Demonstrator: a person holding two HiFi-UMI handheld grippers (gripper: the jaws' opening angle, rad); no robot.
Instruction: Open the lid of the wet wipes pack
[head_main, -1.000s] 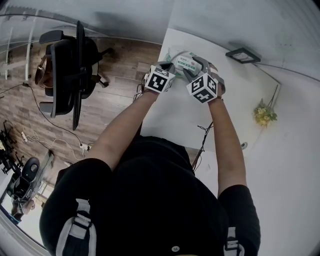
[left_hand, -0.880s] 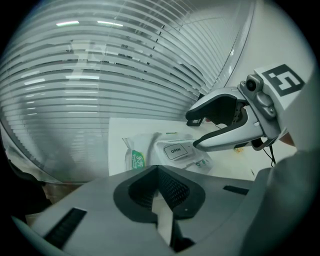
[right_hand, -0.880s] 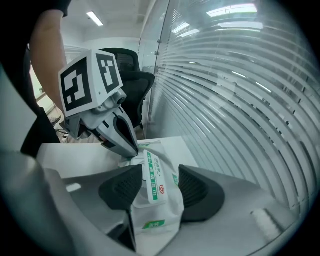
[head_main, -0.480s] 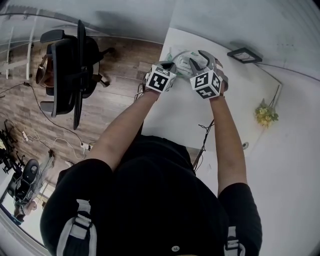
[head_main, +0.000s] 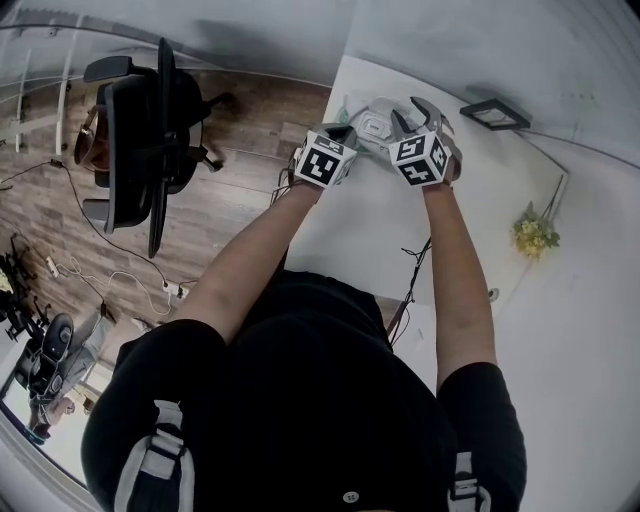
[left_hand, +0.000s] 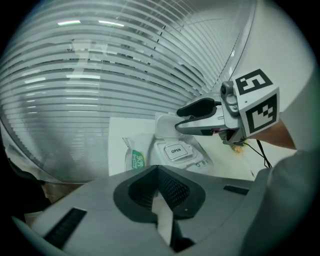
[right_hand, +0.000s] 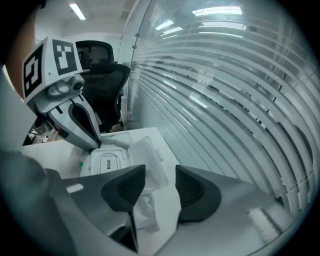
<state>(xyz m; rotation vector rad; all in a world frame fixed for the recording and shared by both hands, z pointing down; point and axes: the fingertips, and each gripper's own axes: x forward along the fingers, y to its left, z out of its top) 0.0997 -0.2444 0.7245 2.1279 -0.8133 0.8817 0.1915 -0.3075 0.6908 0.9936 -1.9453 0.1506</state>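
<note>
Wipes pack (left_hand: 172, 154) lies flat on the white table (head_main: 370, 230), its hard lid (right_hand: 146, 159) flipped up and standing open on the side toward the window blinds (right_hand: 215, 90). Under the lid a white sticker (left_hand: 175, 150) printed OPEN still lies flat over the opening.

Beyond the pack, the table ends just short of the blinds. To the pack's left only a narrow strip of bare top remains before the table edge, with wood floor and a black office chair (head_main: 140, 140) past it.

To the pack's right and toward the person the top is bare and wide. A black picture frame (head_main: 493, 112) lies well off to the right, and a small bunch of yellow flowers (head_main: 531, 233) sits farther right again.

The left gripper (left_hand: 158, 174) is clenched on nothing, its tips set down on top of the pack just beside the opening. The right gripper (right_hand: 160, 187) hangs released — jaws apart, gripping nothing, its tips close to the raised lid's free edge.
</note>
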